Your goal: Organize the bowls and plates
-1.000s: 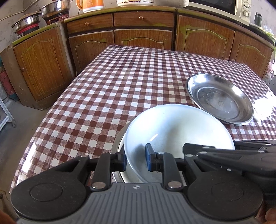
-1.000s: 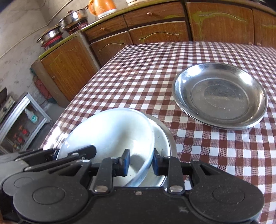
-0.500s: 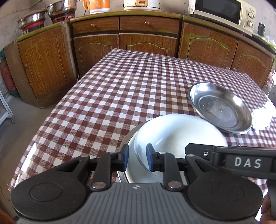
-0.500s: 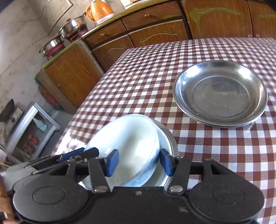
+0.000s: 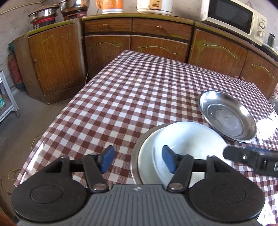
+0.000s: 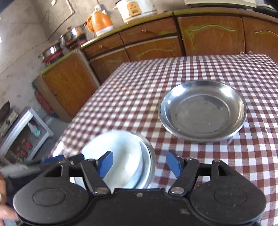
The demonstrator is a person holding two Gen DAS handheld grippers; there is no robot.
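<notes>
Left gripper (image 5: 137,160): one unit, nearest the lens; jaws opening, blue pads apart and clear of the crockery. The stack's left rim lies between them, untouched.
Right gripper (image 6: 139,164): one unit; jaws opening, pads apart. The stack's right rim lies between them, nothing gripped (this view is motion-blurred).
White bowl (image 5: 187,147): one, at the near edge of the table, seated inside a steel plate.
Lower steel plate (image 5: 139,156): one, under the white bowl; only its rim shows as a crescent on the left side.
Stack content: the white bowl holds nothing visible.
Second steel plate (image 6: 203,111): one, standing alone just beyond the stack and to its right; in the left wrist view the rims look very close, contact cannot be confirmed. Interior holds nothing.
Table (image 5: 139,97): one, covered in a red-and-white checked cloth; carries two steel plates and one bowl.
Cabinets (image 5: 156,43): one brown wooden run behind the table.
Counter items (far): two steel pots (image 5: 43,13), one orange kettle (image 5: 110,5), one white cooker (image 6: 135,9), one microwave (image 5: 232,19).
</notes>
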